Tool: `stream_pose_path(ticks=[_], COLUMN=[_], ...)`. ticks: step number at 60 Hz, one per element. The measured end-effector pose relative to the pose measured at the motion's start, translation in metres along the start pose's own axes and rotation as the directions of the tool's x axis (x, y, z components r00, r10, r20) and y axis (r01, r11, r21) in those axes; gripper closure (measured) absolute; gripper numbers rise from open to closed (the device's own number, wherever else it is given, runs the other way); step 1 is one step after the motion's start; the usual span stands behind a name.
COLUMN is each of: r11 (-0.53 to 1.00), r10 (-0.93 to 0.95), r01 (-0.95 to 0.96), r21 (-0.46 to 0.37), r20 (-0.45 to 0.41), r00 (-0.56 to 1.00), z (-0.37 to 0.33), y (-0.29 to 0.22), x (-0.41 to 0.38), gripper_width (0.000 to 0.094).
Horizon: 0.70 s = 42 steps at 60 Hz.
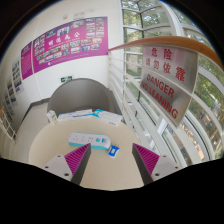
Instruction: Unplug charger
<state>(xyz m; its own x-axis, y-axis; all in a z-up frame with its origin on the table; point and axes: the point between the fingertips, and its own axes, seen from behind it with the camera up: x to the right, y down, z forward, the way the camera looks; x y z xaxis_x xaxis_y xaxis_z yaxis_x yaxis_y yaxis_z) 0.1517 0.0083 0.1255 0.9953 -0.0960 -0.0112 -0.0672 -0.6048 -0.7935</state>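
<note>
two pink-padded fingers of the tool (111, 158) stand wide apart with nothing between them; the tool is open and grips nothing. one pad (78, 157) shows to one side, its mate opposite, both hanging above a pale surface (45, 150).

just ahead of the fingers, in line with the gap, lies a white power strip (88, 137) flat on the surface, long side across the view. a small blue-and-white piece (113, 149) sits just beside its near end, close to the fingertips; it may be the charger or its plug, but it is too small to say for sure, and whether it is seated in a socket cannot be told.

beyond the strip, a grey curved seat back or partition (85, 100). further off, a wall with a pink poster board (68, 42). to one side, a glass panel carrying a red-and-white danger sign (165, 78), windows behind it.

judgement: approach step, nothing yet grasped, the unplugging not begun. next move calls for lowering and advancing the tool so the fingers straddle the plug body, closing on its two flat sides, then pulling straight out from the socket. the strip looks light and loose; it may lift or slide with the pull.
</note>
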Motion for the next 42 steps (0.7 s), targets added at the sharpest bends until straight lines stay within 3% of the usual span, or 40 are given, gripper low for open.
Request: stream_pose_path(ticks=[12, 23, 42], r11=[0.999, 0.999, 0.997], r10=[-0.043, -0.041, -0.063], r01=[0.043, 0.043, 0.067], r21=[-0.006, 0.018, 0.043], r20=[-0.078, -0.086, -0.091], r00=[0.996, 0.995, 0.994], z=[-0.101, -0.172, -0.222], y=[-0.002, 0.004, 0.017], x=[-0.033, -0.070, -0.089], gripper_width=[0.0080, 0.0078, 0.0081])
